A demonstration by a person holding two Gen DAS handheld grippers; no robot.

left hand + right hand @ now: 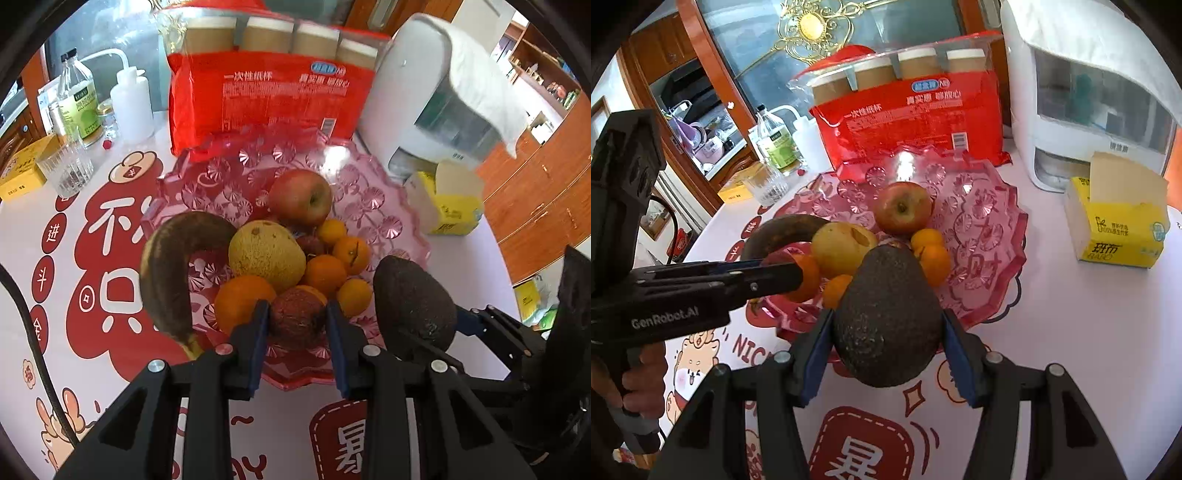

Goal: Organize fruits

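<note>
The left gripper (297,321) is clamped on a wrinkled, reddish-brown round fruit (297,321), seated squarely between its blue pads at the near rim of the pink faceted plastic dish (236,177). The right gripper (886,332) is closed on a dark, pebbly-skinned avocado (888,321), narrow end pointing to 12 o'clock, held over the dish's near edge. Beyond lie smooth oranges (325,273), a rough yellow-tan pear (266,253), a blackened curved banana (173,269) at 9 o'clock and a glossy red apple (301,197) at 12 o'clock.
</note>
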